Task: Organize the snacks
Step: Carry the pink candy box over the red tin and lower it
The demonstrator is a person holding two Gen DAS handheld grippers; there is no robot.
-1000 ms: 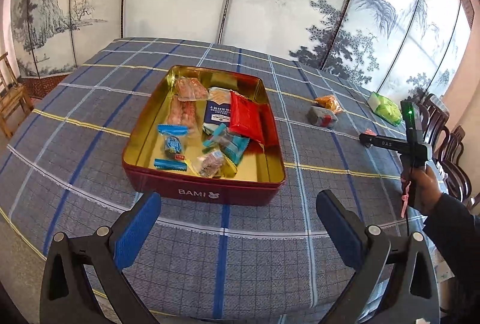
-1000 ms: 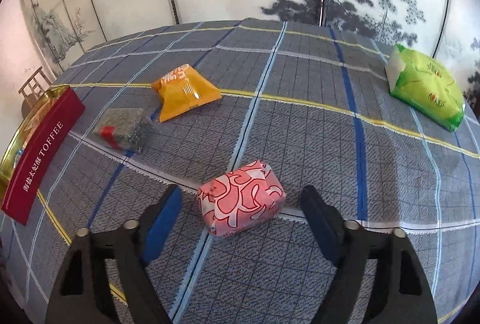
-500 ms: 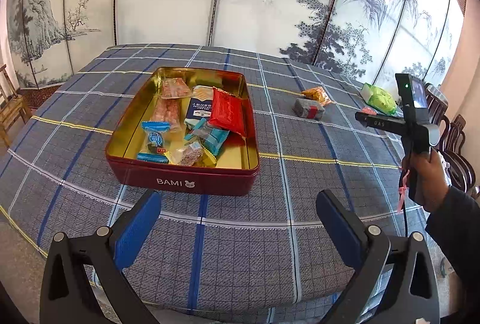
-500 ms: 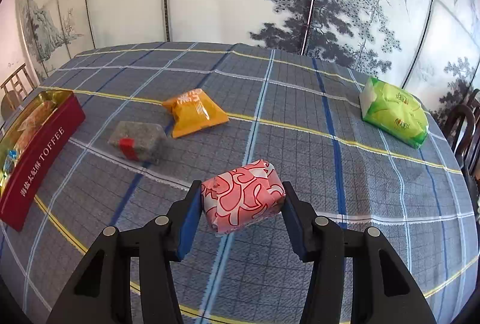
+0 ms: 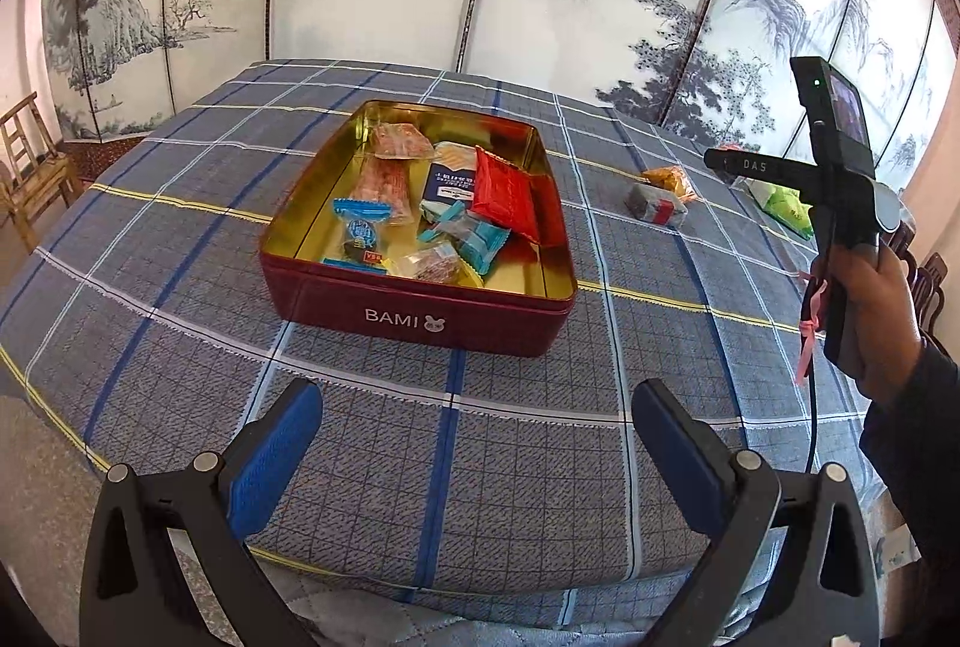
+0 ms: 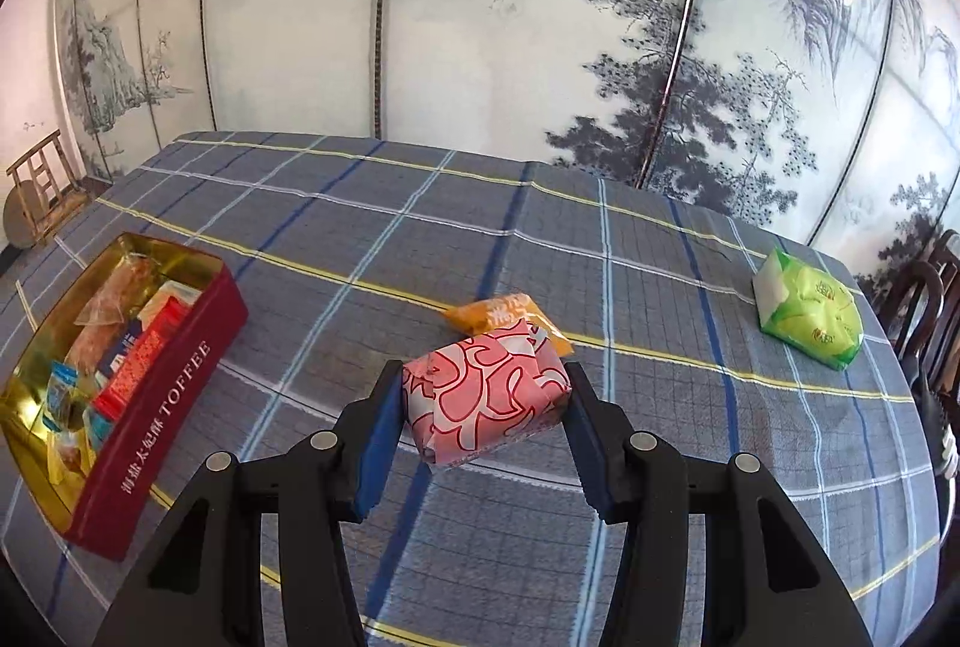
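One red tin (image 6: pixel 174 401) sits at the left of the tabletop (image 6: pixel 372 239), full of wrapped snacks. The left claw (image 5: pixel 477 443) is spread wide with nothing in it, near the tin. The right claw (image 6: pixel 480 419) squeezes one pink snack pack (image 6: pixel 486 395), lifted off the cloth. Behind it peeks one orange pack (image 6: pixel 498 314). One grey pack (image 5: pixel 655 204) lies beside the orange one. One green pack (image 6: pixel 807 311) lies far right.

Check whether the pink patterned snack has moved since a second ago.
Yes. The pink patterned snack, clamped in the right gripper, is lifted off the tablecloth and now overlaps the orange packet, which lay well beyond it before.
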